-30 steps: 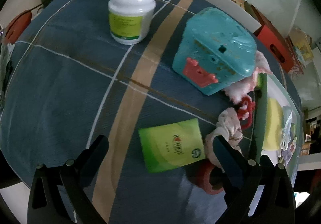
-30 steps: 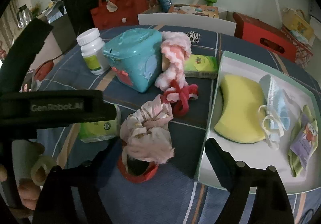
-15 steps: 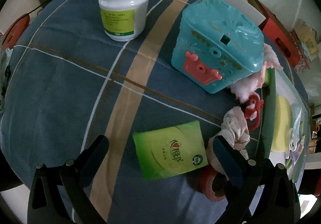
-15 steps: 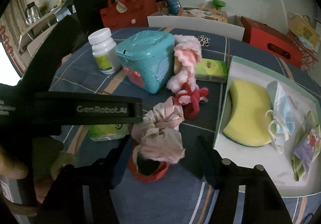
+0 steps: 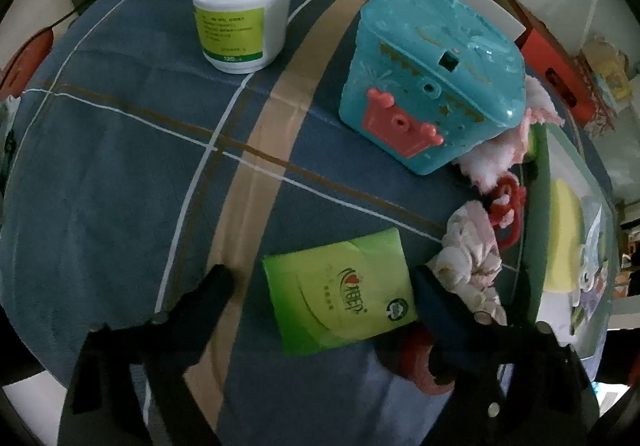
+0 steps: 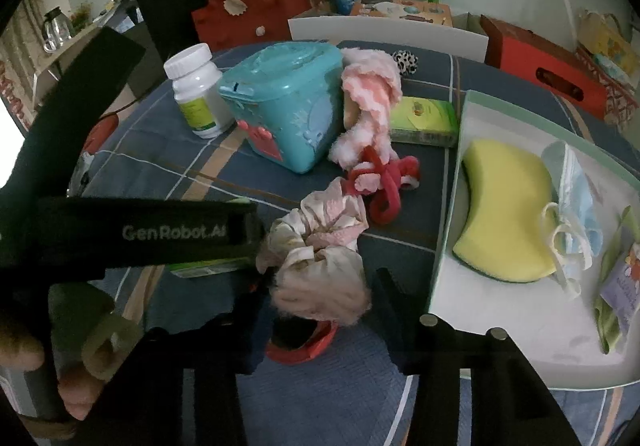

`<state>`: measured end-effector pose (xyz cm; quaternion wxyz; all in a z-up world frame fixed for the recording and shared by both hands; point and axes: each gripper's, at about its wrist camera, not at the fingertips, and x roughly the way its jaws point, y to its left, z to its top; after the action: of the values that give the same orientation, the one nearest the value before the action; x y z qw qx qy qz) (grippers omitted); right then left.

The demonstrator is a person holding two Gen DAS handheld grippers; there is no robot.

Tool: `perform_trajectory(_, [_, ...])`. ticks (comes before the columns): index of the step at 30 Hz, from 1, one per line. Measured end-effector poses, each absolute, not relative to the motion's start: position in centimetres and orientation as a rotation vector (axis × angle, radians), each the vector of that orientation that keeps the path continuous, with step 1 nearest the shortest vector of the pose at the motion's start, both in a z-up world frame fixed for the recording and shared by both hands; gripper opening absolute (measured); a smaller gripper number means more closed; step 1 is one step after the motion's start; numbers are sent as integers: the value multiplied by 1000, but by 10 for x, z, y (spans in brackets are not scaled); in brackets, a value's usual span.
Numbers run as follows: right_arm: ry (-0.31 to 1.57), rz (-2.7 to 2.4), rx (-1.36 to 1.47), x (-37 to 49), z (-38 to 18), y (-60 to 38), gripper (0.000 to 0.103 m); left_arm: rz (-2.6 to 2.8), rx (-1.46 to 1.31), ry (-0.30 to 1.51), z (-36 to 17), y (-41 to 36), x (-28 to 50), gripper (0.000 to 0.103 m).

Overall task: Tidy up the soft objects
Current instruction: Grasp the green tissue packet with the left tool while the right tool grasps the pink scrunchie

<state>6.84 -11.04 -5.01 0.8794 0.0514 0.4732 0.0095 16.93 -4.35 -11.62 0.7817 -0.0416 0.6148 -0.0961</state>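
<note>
The table under my two tools, and what lies on it

I see a blue plaid cloth point(image 5: 120, 174); between my left fingers a green tissue pack point(image 5: 340, 294), ahead a white bottle point(image 5: 240, 6) and teal box point(image 5: 432, 86), right a white tray point(image 6: 500, 310).

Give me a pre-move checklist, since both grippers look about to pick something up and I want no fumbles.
1. Left hand-held gripper straddles the green tissue pack: ok; its jaws have just been closing, and the pads are not yet on it.
2. Right hand-held gripper is around the pink scrunchie: ok; its jaws have just been closing.
3. Right pads firmly pressing the scrunchie: cannot tell.
4. The red ring under the scrunchie stays clear of the grasp: cannot tell.
5. The white tray has bare floor for more items: ok.
6. The grippers are clear of each other: not ok; the left one lies right beside the scrunchie.
</note>
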Motion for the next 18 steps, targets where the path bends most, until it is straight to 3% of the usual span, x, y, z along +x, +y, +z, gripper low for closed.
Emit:
perform_trajectory(2, [991,19,108,69,-52,-110,48,-213,-83,1325,-117,-45,170,87])
perform_trajectory(6, [995,22,110,70,-53,-111,48,-220,-78,1313,-117,-47,171,70])
perform_trajectory(18, [990,40,119,71,-56,-110,31,-230,-96,1307,-104,-28,165,68])
